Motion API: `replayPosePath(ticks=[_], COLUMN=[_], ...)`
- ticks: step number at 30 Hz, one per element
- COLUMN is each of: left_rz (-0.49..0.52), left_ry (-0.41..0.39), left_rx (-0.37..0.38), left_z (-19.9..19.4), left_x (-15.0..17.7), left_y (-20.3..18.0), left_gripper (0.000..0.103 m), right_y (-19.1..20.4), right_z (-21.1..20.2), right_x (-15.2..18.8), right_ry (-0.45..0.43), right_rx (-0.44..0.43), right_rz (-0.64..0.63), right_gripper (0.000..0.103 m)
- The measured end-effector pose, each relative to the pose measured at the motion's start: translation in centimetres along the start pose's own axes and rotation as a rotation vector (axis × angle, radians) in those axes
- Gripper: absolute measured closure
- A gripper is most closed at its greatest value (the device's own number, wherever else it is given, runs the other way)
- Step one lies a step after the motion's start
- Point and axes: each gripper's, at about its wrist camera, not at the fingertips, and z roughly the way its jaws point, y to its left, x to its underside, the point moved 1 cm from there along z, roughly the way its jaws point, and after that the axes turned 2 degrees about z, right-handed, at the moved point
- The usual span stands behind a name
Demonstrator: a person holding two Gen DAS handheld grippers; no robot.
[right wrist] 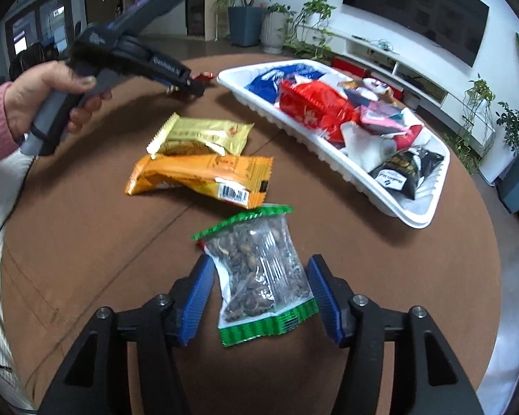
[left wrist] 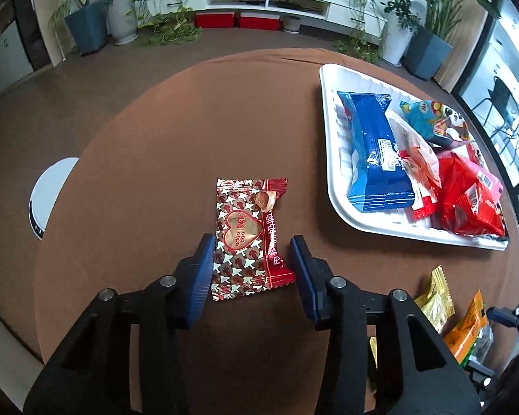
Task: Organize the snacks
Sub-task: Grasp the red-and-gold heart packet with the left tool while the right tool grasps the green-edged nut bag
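A red-and-silver patterned snack packet (left wrist: 249, 235) lies flat on the brown round table (left wrist: 155, 173). My left gripper (left wrist: 252, 242) straddles its near half, blue pads close against both side edges, and the packet is not squeezed. A clear nut packet with green ends (right wrist: 259, 276) lies between the fingers of my right gripper (right wrist: 260, 261), which is open with a gap on each side. The white tray (left wrist: 328, 138) (right wrist: 294, 128) holds several snacks, among them blue and red ones. A yellow packet (right wrist: 204, 136) and an orange packet (right wrist: 204, 176) lie loose beside the tray.
A person's hand (right wrist: 52, 93) in a pink sleeve holds the left gripper's handle at the far left of the right wrist view. A white round stool (left wrist: 48, 197) stands past the table's left edge. Potted plants and a low white cabinet line the far wall.
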Motion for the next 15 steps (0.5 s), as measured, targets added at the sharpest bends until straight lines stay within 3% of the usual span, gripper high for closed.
replayPosePath(ticks=[2,3,4,7,15], left_rz=[0.014,0.018,0.015,0.000,-0.076], left_ry=[-0.005,-0.007,-0.011,-0.020,-0.008], left_rx=[-0.001,-0.001,0.005,0.040,0.151], left_z=[0.1,0.2,0.1,-0.4,-1.3], left_x=[0.1,0.1,0.1,0.5,1.4], left_y=[-0.3,-0.5,-0.5,1.0,2.7], left_gripper=[0.062,0.063,0.063,0.064,0.065], right_y=[0.0,0.1,0.1,0.1,-2.8], right_z=[0.1,0.0,0.0,-0.1,-0.6], right_x=[-0.1,0.0,0.0,0.0,0.7], right_ry=[0.003,0.001,0.001,0.001,-0.006], right_rx=[-0.004,-0.009,-0.026,-0.039,-0.167], right_rz=[-0.007,-0.014,-0.015,-0.001,0.211], right_gripper=[0.046,0.051,0.061,0.069,0.074])
